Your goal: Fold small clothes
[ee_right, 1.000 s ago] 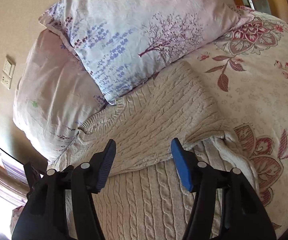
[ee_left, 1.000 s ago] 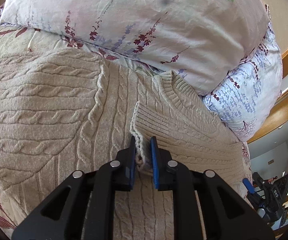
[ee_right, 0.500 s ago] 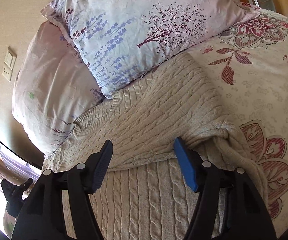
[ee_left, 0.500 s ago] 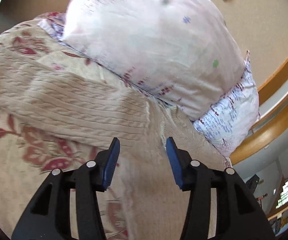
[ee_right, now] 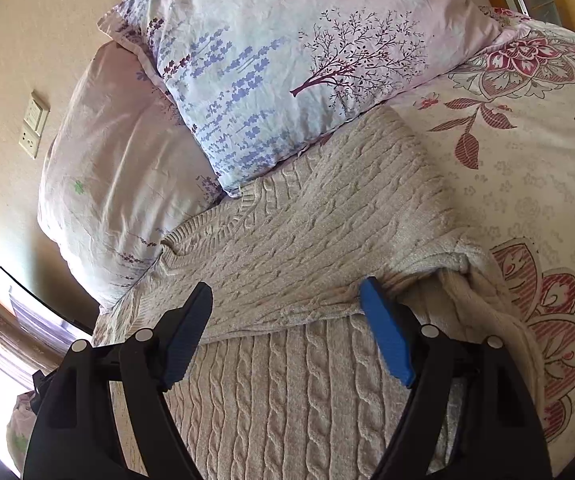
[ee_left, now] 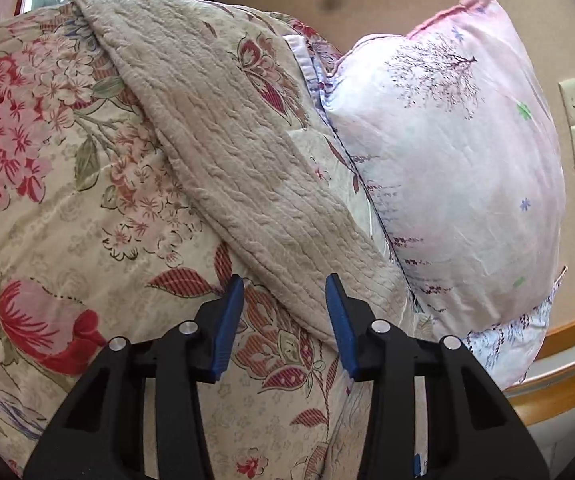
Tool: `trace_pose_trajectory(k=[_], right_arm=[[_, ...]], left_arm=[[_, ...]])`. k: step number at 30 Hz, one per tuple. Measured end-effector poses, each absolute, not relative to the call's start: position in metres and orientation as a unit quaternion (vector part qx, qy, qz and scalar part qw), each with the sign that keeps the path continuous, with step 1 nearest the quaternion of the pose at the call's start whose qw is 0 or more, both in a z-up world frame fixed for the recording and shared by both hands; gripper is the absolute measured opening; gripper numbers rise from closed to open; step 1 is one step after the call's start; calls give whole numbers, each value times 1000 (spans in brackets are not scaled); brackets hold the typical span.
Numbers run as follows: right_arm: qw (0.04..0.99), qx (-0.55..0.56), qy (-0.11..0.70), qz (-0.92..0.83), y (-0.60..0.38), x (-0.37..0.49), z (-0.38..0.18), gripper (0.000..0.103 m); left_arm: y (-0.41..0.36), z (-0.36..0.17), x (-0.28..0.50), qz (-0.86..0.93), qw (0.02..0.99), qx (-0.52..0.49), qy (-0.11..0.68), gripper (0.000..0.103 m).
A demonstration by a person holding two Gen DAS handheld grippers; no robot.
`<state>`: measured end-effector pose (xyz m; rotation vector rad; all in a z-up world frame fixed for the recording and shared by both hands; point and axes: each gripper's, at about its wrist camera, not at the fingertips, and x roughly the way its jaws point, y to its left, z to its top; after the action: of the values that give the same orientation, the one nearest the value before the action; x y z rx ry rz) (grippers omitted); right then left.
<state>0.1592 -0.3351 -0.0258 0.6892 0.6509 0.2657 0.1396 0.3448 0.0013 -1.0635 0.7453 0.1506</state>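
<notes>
Ahead of left claw (ee_left: 284,298): sweater (ee_left: 247,184) sleeve released, laid flat; pads now apart, empty. Right claw (ee_right: 287,308) apart over folded sleeve; next fold pending.

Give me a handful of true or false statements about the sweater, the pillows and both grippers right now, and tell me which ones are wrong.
1. The left gripper is clamped on the sweater. False: its jaws are open and hold nothing.
2. The right gripper is open above the sweater. True.
3. The sweater is cable-knit and beige. True.
4. The sweater lies on a bare wooden table. False: it lies on a floral bedspread.
5. A pillow printed with a tree lies against the sweater's far edge. True.
</notes>
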Motion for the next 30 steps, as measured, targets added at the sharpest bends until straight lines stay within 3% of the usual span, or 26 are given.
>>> trace_pose_trajectory(k=[6,9,12,21,26,30], right_arm=[[875,351,292,158,-340,152,-25,84],[872,362,280,175,-342,149,-24,86],[869,367,276,183,-342,148,-23,87],[863,382,265,196,-347,147,-23,88],[861,388,260,202,-348,145,-23,88],[859,392,257,205,-349,143,-24,88]], left_arm=[[365,-1,146,97,784,-524,319,34],[371,-2,151,101,783,-528,313,25],[370,-2,157,83,780,-536,313,8],[321,55,174,-25,814,-526,247,7],[240,94,194,-146,827,-501,207,7],[165,84,207,-203,823,-480,227,7]])
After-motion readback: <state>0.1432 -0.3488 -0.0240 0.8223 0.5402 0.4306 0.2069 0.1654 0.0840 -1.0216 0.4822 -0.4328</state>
